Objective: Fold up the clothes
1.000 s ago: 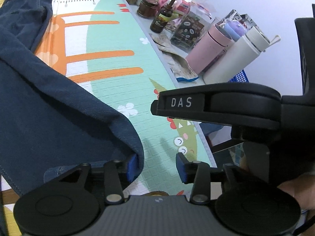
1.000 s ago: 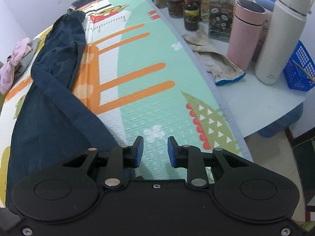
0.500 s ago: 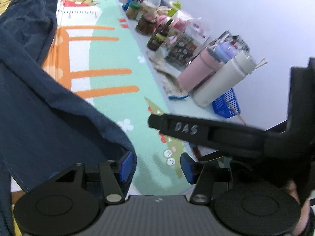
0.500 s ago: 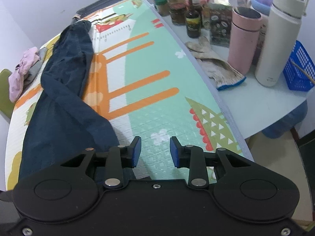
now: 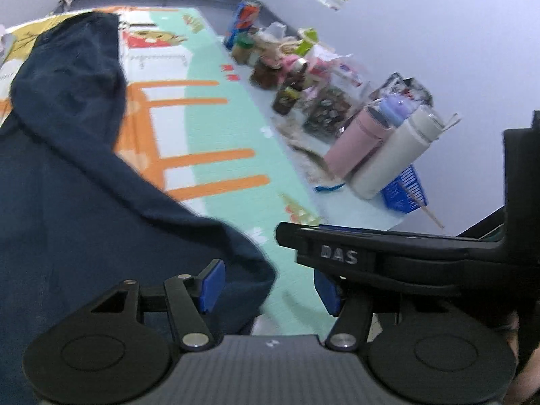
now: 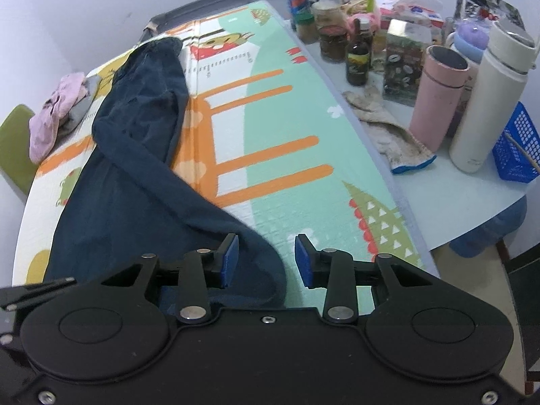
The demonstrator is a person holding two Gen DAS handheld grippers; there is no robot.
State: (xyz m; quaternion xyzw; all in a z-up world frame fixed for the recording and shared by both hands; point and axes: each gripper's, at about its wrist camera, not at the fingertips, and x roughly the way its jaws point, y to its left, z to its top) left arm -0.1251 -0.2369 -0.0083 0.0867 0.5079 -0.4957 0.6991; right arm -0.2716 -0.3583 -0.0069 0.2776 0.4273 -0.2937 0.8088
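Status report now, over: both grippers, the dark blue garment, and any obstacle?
Left gripper open, right gripper open, nothing held. Dark blue garment unfolded on the play mat, near corner between the fingers. Bottles off the mat, no obstacle.

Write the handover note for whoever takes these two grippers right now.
Left gripper: open, nothing held; a fold of the dark blue garment bulges between its fingers.
Right gripper: open, nothing held; the same garment's near edge lies beside its left finger.
The garment lies stretched lengthwise along the left of the play mat, creased and partly lapped over itself. A pink cloth sits at the far left edge.
Done: garment laid on the mat, no neat fold visible.
Left: grip the near end, fold it, likely the pink cloth next.
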